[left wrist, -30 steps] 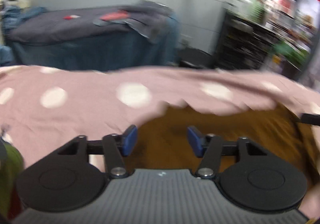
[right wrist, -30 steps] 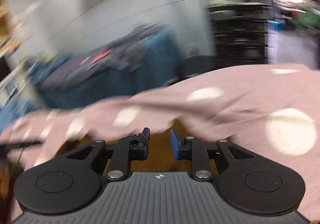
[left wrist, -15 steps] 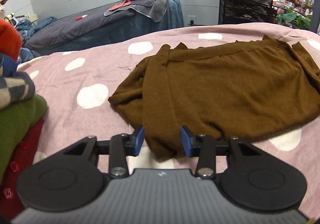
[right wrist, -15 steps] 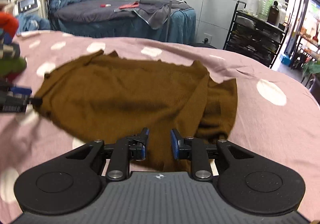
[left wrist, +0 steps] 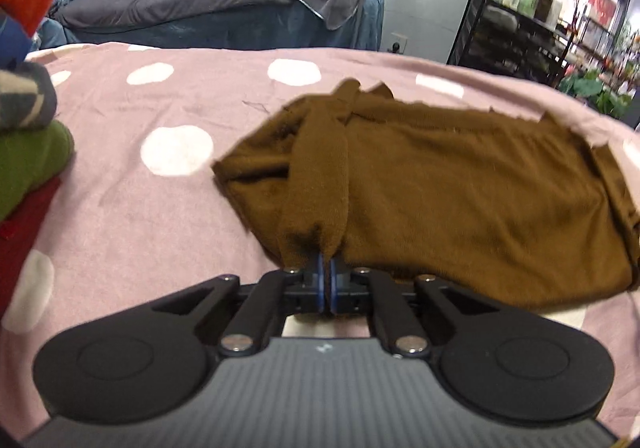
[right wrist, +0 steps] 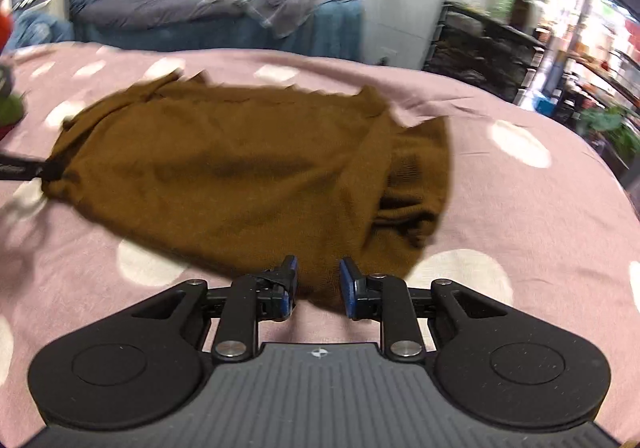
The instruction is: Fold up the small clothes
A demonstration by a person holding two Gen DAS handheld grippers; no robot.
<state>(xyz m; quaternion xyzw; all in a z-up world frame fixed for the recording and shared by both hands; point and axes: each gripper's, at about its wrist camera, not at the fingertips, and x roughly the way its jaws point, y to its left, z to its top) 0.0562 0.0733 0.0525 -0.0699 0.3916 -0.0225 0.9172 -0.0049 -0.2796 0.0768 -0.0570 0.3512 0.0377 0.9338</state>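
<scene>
left hand-held gripper (left wrist: 325, 280): clamped on a corner of the brown top (left wrist: 460, 199) | right hand-held gripper (right wrist: 318, 284): half-open, pads astride the top's near hem, no grip yet | top: spread on the dotted bed (left wrist: 160, 215), near its front edge, unfolded | stack (left wrist: 24, 151): left edge, apparently folded | progress: first fold pending

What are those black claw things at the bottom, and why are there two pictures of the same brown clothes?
Those are two pinching tools a person holds, one per hand. Each carries a small camera looking along its fingers, which gives two pictures. The left gripper is pinched shut on a corner of the brown garment. The right gripper is open, with the garment's near edge between its fingers. The garment lies on a pink spotted cover. A pile of other clothes sits at the left.
</scene>
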